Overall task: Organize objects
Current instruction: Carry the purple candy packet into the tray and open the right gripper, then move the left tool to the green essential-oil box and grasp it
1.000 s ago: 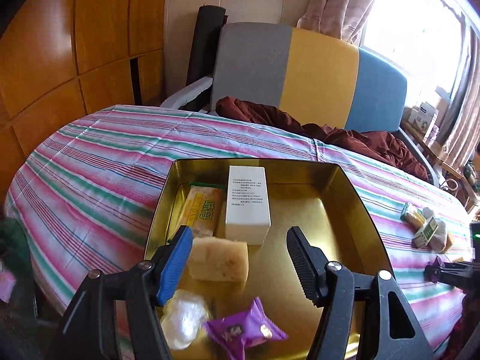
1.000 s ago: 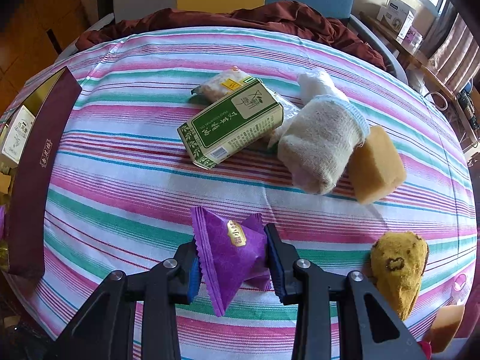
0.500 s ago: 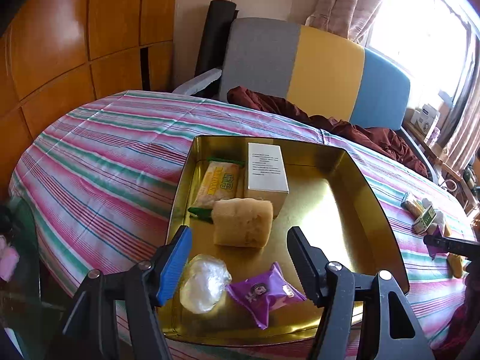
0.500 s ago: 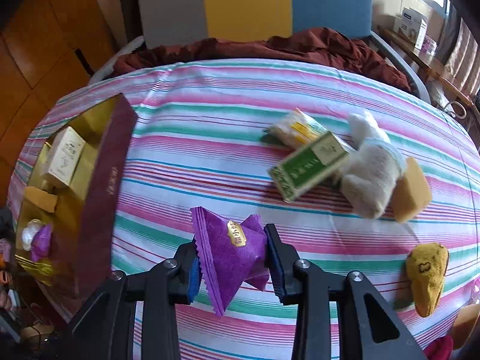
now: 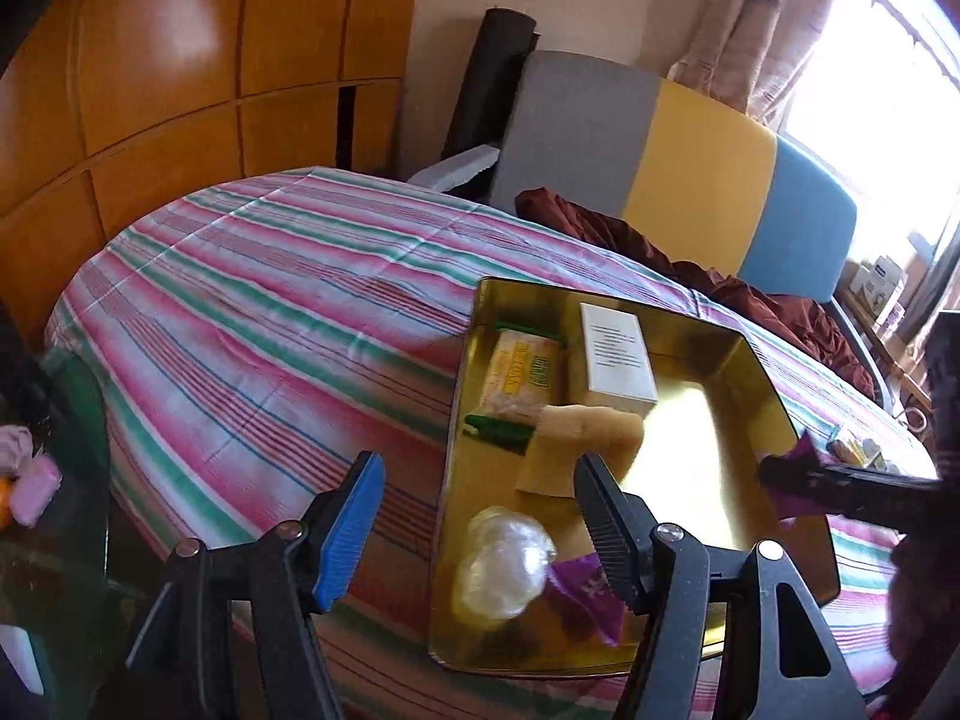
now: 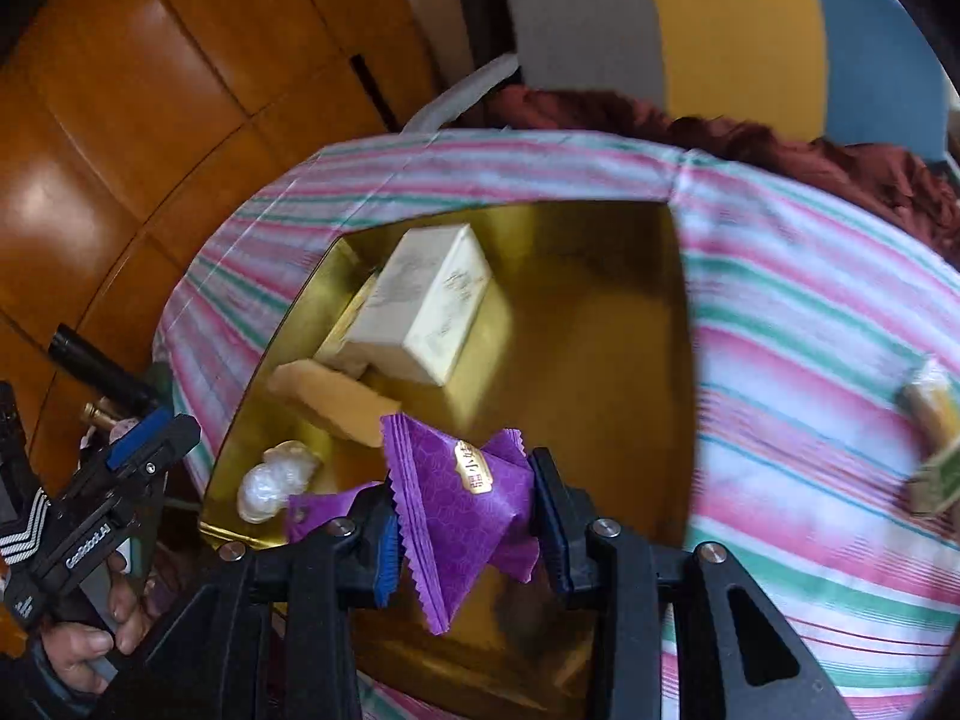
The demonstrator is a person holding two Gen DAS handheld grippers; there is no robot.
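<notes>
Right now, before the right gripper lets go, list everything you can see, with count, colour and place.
Tin: one, gold, on the striped cloth.
White box: one, in the tin, far end.
Yellow packet: one, in the tin, beside the white box.
Sponge block: one, tan, mid-tin.
Clear wrapped item: one, whitish, tin's near end.
Purple packet in tin: one, near end.
Held purple packet: one, over the tin.
Green box: one, blurred, on the cloth right of the tin.
Striped cloth: one, pink, green, white.
Chair: one, grey, yellow, blue, behind.
Left gripper: open, empty.
Right gripper: shut on the packet.
</notes>
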